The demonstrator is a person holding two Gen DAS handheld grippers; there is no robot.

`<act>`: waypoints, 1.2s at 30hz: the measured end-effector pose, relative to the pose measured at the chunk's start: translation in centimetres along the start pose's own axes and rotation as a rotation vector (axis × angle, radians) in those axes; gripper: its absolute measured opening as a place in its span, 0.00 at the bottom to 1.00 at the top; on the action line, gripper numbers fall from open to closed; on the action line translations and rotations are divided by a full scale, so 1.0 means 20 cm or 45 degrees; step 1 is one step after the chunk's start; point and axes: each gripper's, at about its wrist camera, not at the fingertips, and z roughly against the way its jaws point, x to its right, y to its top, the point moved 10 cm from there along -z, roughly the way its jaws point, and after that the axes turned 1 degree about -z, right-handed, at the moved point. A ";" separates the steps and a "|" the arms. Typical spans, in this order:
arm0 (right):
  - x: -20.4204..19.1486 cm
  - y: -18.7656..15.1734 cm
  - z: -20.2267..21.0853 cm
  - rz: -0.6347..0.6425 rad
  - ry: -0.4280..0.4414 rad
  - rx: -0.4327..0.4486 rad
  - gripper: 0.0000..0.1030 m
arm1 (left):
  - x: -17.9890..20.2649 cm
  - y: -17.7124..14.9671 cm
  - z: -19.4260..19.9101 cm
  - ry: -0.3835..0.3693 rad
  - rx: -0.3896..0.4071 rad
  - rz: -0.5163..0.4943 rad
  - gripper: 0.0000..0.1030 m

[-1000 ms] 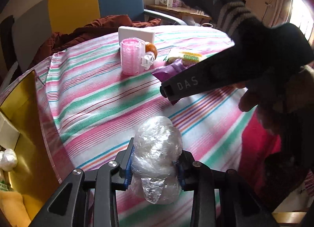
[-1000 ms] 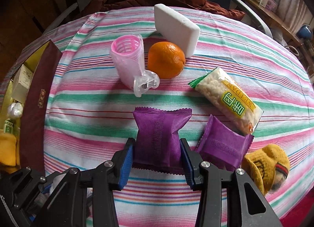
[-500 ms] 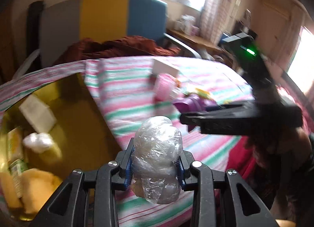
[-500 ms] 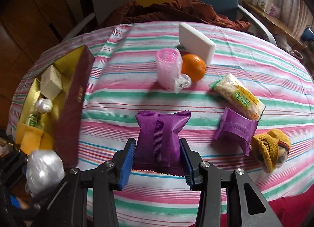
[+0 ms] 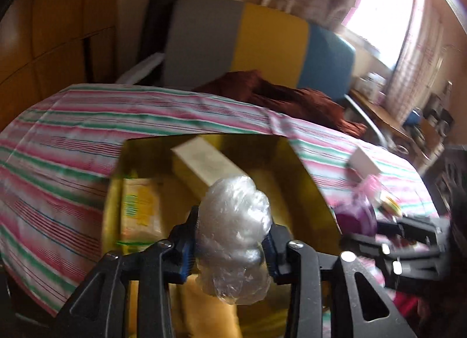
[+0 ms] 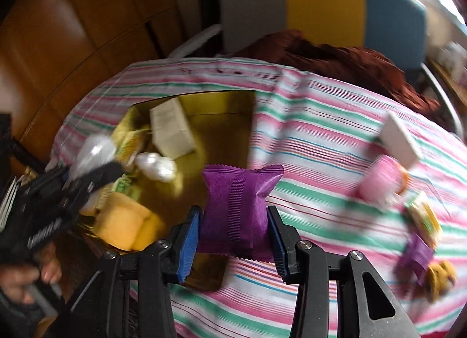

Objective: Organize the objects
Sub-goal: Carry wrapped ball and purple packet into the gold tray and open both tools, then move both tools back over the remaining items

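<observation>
The left gripper (image 5: 232,246) pinches a crumpled clear plastic-wrapped bundle (image 5: 233,238), held upright over the open gold-lined box (image 5: 303,192). The right gripper (image 6: 233,238) clamps a purple foil snack packet (image 6: 238,206), long axis pointing away, above the box's near edge. Inside the box lie a cream carton (image 6: 170,130), a white wrapped ball (image 6: 157,167), a green-and-yellow packet (image 5: 140,209) and yellow cloth (image 6: 125,225).

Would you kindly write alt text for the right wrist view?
The right gripper clamps a purple packet beside an open gold box on a striped tablecloth. At left, the left gripper carries a clear plastic wad over the box.
</observation>
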 end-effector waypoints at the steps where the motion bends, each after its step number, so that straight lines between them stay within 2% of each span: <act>1: -0.05 0.01 -0.02 0.015 0.015 -0.007 0.44 | -0.04 0.01 -0.02 0.006 -0.009 0.020 0.41; 3: -0.13 0.02 -0.07 0.034 0.043 -0.023 0.44 | -0.11 0.02 -0.03 0.006 -0.020 0.072 0.45; 5: -0.21 0.01 -0.12 0.053 0.061 -0.045 0.50 | -0.16 0.02 -0.02 0.004 -0.022 0.101 0.47; 7: -0.25 -0.01 -0.15 0.061 0.062 -0.059 0.64 | -0.24 0.01 0.01 0.037 -0.007 0.133 0.47; 9: -0.28 -0.04 -0.16 0.065 0.070 -0.070 0.65 | -0.30 -0.02 0.04 0.056 -0.001 0.170 0.47; 11: -0.30 -0.07 -0.17 0.071 0.067 -0.073 0.71 | -0.34 -0.04 0.09 0.082 0.024 0.188 0.47; 13: -0.30 -0.09 -0.16 0.072 0.044 -0.060 0.85 | -0.35 -0.07 0.12 0.105 0.035 0.176 0.47; 18: -0.32 -0.10 -0.10 0.105 -0.044 0.053 1.00 | -0.29 -0.15 0.17 0.133 0.043 0.123 0.47; 27: -0.38 -0.10 -0.03 0.221 -0.190 0.195 1.00 | -0.17 -0.18 0.25 0.168 0.071 0.030 0.47; 36: -0.25 -0.08 0.09 0.126 -0.293 0.315 1.00 | -0.07 -0.20 0.27 0.187 0.082 -0.043 0.47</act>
